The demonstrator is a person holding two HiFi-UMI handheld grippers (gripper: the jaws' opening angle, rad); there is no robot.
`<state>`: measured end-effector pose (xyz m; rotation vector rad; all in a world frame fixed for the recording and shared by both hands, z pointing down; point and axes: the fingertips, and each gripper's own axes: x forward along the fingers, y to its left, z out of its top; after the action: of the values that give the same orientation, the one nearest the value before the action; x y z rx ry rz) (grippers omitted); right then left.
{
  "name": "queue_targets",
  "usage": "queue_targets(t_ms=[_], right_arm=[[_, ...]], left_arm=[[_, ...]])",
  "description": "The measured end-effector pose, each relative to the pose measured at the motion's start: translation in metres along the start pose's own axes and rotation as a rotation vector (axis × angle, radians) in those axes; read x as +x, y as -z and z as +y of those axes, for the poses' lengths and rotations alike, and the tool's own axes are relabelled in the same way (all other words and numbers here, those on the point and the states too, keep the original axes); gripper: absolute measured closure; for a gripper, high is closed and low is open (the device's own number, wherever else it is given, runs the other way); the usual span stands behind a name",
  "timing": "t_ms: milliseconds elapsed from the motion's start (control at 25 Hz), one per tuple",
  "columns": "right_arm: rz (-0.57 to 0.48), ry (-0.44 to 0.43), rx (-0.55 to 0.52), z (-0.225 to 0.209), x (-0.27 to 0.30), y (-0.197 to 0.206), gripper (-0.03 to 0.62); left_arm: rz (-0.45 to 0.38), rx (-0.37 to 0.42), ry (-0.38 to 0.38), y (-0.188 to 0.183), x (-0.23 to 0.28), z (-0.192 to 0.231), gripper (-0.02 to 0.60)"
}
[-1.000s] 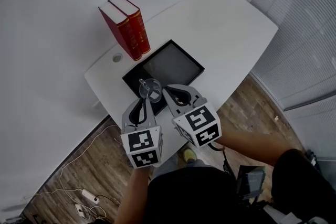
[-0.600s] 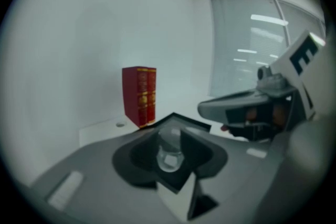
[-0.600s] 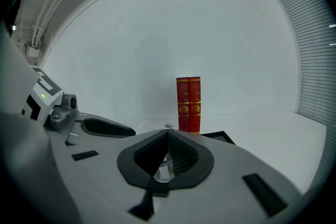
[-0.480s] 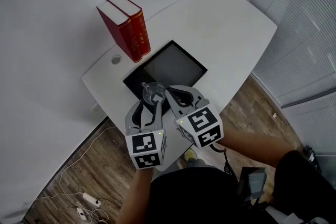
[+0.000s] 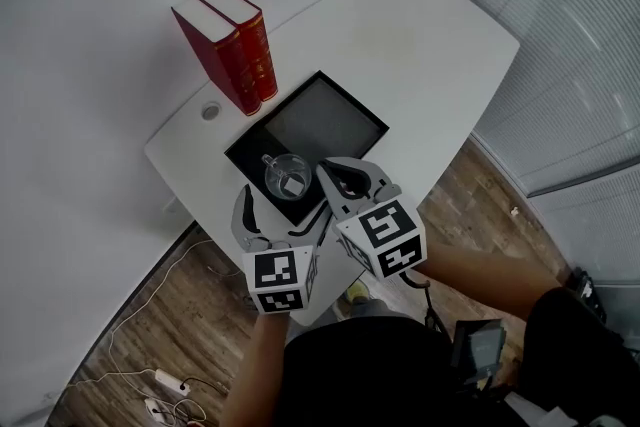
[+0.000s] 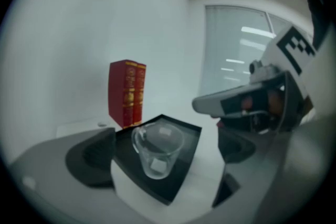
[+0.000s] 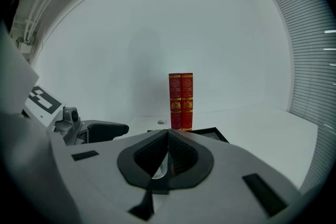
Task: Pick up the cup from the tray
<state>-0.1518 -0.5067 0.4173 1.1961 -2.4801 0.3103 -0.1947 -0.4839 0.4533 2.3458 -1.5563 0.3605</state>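
Standing upright on the tray, mouth up, the cup sits between the left gripper's just-opened, wide jaws.

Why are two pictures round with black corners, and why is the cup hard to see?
Left gripper view: a wide lens bends it round; the cup is clear glass, so the black tray shows through. Right gripper view: same round bend, books sharp. Head view: no black corners.

Office-type room: white desk with cable grommet, window blinds at three o'clock, wood-plank floor.
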Motion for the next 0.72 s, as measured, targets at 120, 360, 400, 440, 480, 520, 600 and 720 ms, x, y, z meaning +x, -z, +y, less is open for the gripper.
queue_targets(t_ms=[120, 360, 400, 440, 480, 520, 600, 720], right_arm=[[0.003, 0.016, -0.007, -0.002, -0.003, -0.001, 0.582], [0.004, 0.065, -0.002, -0.019, -0.013, -0.001, 0.582], [0.003, 0.070, -0.002, -0.022, -0.015, -0.001, 0.582], [-0.001, 0.074, -0.005, -0.025, -0.017, -0.002, 0.582], [-0.008, 0.077, -0.007, -0.029, -0.018, -0.004, 0.582], [-0.016, 0.077, -0.006, -0.032, -0.019, -0.006, 0.582], [-0.024, 0.063, 0.006, -0.037, -0.021, -0.005, 0.582], [-0.024, 0.022, 0.020, -0.046, -0.024, 0.000, 0.582]], left_arm=[[0.015, 0.001, -0.002, 0.008, 0.005, 0.000, -0.011], [0.013, -0.002, -0.037, 0.017, 0.015, 0.003, -0.011], [0.011, -0.001, -0.043, 0.018, 0.016, 0.003, -0.011], [0.009, 0.001, -0.048, 0.019, 0.018, 0.002, -0.011], [0.008, 0.003, -0.054, 0.020, 0.020, 0.001, -0.011], [0.011, 0.004, -0.061, 0.022, 0.024, 0.001, -0.011], [0.029, -0.003, -0.087, 0.028, 0.029, 0.002, -0.011], [0.045, -0.006, -0.158, 0.033, 0.034, 0.002, -0.011]])
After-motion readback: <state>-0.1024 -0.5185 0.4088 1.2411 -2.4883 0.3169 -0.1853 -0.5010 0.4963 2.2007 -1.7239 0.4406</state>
